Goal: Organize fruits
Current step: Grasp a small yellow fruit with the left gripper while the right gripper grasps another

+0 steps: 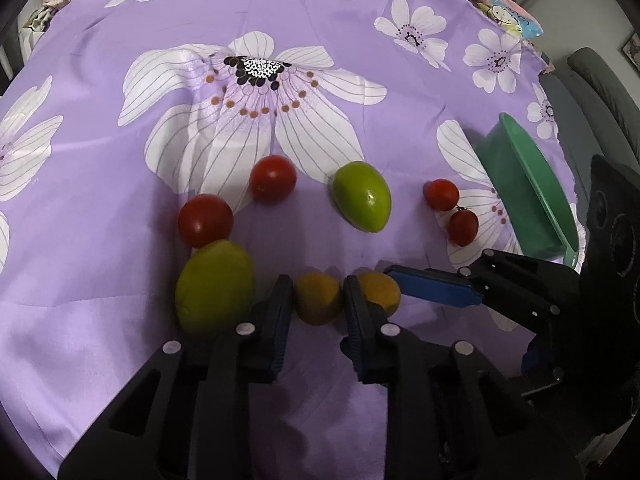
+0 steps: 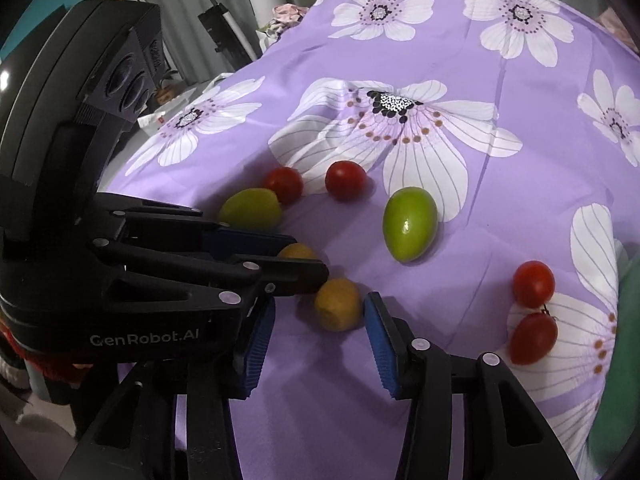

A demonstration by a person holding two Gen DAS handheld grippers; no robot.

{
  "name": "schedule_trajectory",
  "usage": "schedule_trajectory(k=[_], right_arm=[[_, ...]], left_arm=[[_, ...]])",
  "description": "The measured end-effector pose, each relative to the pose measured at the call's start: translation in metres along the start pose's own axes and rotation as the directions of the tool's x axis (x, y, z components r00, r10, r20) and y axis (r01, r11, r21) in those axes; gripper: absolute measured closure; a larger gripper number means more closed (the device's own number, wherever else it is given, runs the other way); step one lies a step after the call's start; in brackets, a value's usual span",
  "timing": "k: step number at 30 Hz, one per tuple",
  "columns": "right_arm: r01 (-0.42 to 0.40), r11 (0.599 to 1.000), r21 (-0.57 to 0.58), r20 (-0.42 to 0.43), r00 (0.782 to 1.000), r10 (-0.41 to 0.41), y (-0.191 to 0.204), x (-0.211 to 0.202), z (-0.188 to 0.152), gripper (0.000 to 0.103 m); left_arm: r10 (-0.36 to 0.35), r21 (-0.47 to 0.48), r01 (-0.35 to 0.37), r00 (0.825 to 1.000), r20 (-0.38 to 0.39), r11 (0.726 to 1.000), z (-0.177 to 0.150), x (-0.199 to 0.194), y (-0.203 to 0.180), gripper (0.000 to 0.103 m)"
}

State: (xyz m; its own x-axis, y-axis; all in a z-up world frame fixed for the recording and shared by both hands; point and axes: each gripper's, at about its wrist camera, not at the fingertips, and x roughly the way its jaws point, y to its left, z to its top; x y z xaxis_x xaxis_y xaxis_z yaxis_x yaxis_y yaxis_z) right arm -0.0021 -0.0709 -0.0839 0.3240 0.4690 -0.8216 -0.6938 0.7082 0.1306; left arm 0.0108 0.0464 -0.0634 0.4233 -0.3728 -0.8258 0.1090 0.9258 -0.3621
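Two tools on the yellow fruits

Our left tool [image 1: 318, 300] has clamped one yellow fruit [image 1: 319, 299]; our right tool [image 2: 320, 336] sits part open around the other [image 2: 338, 304], not gripping it.

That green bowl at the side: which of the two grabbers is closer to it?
Right. The right gripper reaches in just below the green bowl; the left gripper, shut on a small yellow fruit, sits farther away.

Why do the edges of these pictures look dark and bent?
Both wrist views use a fisheye lens: the corners go black and the purple flowered cloth bulges like a dome. In the left wrist view, shadow dims the cloth by the left gripper. In the right wrist view, glare marks the green fruit.
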Motion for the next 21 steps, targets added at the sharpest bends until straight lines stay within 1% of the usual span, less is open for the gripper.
schedule_trajectory(k=[4,6,7,9,15,21], right_arm=[[0.02,1.0,-0.008,-0.011,1.0,-0.02,-0.002,0.0028,0.0,0.064],[0.03,1.0,-0.006,-0.015,0.999,-0.03,-0.0036,0.0038,-0.0004,0.07],[0.027,1.0,-0.003,-0.015,1.0,-0.027,-0.0045,0.0033,-0.0005,0.071],[0.031,1.0,0.002,-0.015,0.999,-0.031,-0.0063,0.0024,-0.0011,0.075],[0.026,0.999,0.022,-0.01,1.0,-0.025,-0.0071,0.002,-0.0025,0.075],[0.027,0.999,0.044,0.002,1.0,-0.027,-0.0076,-0.0018,-0.0043,0.075]], left_arm=[[-0.002,0.003,0.002,1.0,0.004,1.0,-0.0003,0.0001,-0.0013,0.078],[-0.001,0.004,0.001,1.0,0.006,1.0,-0.0011,-0.0002,-0.0018,0.078],[-0.001,0.005,0.001,1.0,0.007,1.0,-0.0012,-0.0001,-0.0022,0.078],[-0.003,0.005,0.002,1.0,0.007,1.0,-0.0014,-0.0002,-0.0023,0.078],[0.0,0.003,0.0,1.0,0.007,1.0,-0.0016,0.0001,-0.0026,0.078],[0.02,0.02,-0.021,1.0,0.019,1.0,-0.0034,-0.0057,-0.0081,0.078]])
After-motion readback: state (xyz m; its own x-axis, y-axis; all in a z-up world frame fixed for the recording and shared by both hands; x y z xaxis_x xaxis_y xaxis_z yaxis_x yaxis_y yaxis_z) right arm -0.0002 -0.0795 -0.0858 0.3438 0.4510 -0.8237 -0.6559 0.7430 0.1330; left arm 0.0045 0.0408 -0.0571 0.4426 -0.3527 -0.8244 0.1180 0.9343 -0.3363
